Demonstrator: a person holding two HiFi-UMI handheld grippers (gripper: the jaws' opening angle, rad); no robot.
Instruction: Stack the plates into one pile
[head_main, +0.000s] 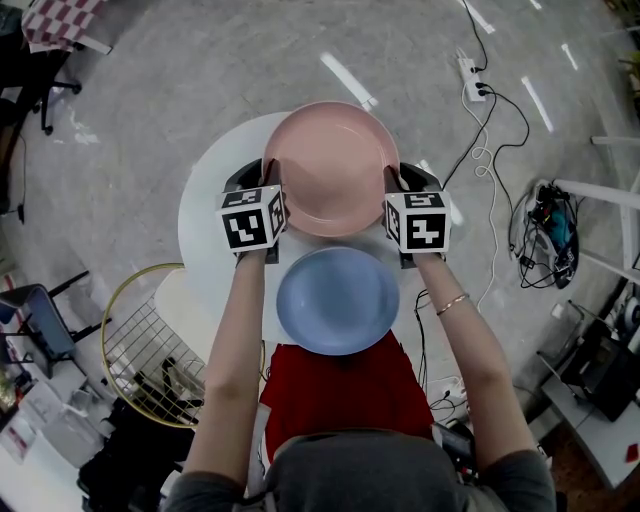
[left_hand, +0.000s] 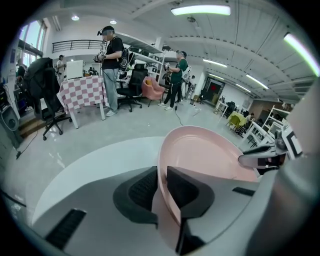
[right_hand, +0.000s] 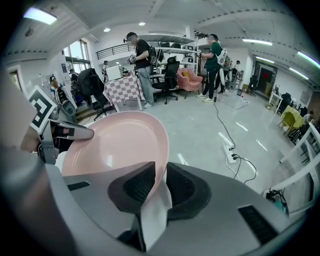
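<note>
A pink plate is held at its left rim by my left gripper and at its right rim by my right gripper, over the far half of a round white table. In the left gripper view the pink plate has its rim pinched between the dark pads of my left gripper. The right gripper view shows the same hold on the pink plate, with my right gripper shut on the rim. A blue plate lies flat on the table's near side, apart from both grippers.
A gold-rimmed wire basket stands left of the table beside the person's leg. A power strip with cables lies on the floor at the far right. Several people stand by a checkered table in the background.
</note>
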